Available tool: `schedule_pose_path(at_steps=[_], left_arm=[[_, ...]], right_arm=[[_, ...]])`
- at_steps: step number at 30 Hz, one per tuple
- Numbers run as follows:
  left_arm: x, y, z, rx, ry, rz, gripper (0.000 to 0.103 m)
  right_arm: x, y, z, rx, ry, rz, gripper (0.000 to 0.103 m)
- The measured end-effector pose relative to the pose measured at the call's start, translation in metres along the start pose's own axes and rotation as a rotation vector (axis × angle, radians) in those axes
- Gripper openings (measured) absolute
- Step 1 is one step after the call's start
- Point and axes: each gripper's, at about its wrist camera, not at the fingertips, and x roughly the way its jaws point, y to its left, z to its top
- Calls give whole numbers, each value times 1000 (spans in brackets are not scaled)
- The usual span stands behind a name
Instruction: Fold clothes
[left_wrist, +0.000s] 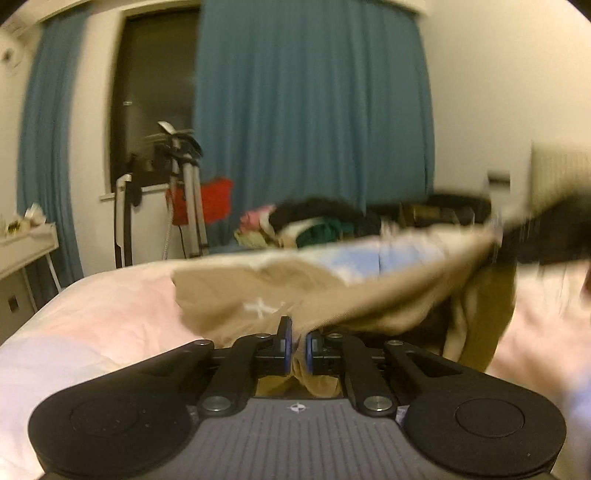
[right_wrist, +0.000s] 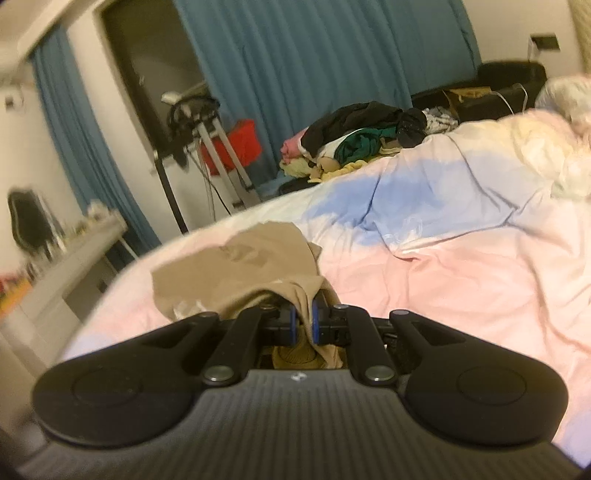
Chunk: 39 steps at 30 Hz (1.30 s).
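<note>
A tan garment (left_wrist: 258, 291) with a small white mark is stretched above the pink and blue bed cover (left_wrist: 110, 306). My left gripper (left_wrist: 298, 345) is shut on one edge of it, the cloth pinched between the blue pads. My right gripper (right_wrist: 303, 321) is shut on another edge of the tan garment (right_wrist: 240, 266), which drapes forward onto the bed cover (right_wrist: 461, 277). In the left wrist view the right gripper (left_wrist: 546, 236) shows blurred at the right, holding the garment's far corner up.
A pile of mixed clothes (right_wrist: 362, 144) lies at the bed's far edge, also in the left wrist view (left_wrist: 314, 221). Blue curtains (left_wrist: 314, 110), a tripod (left_wrist: 188, 192), a red item (right_wrist: 240, 147) and a white shelf (left_wrist: 26, 243) stand beyond the bed.
</note>
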Motion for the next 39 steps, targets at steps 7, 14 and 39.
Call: schedule_pose_path(at_steps=[7, 14, 39], left_arm=[[-105, 48, 41, -111, -99, -63, 7], [-124, 79, 63, -104, -13, -60, 7], [84, 109, 45, 82, 175, 168, 66]], right_arm=[[-37, 36, -3, -161, -4, 163, 12], [-21, 54, -5, -180, 94, 242, 12], [69, 7, -24, 139, 161, -9, 84]])
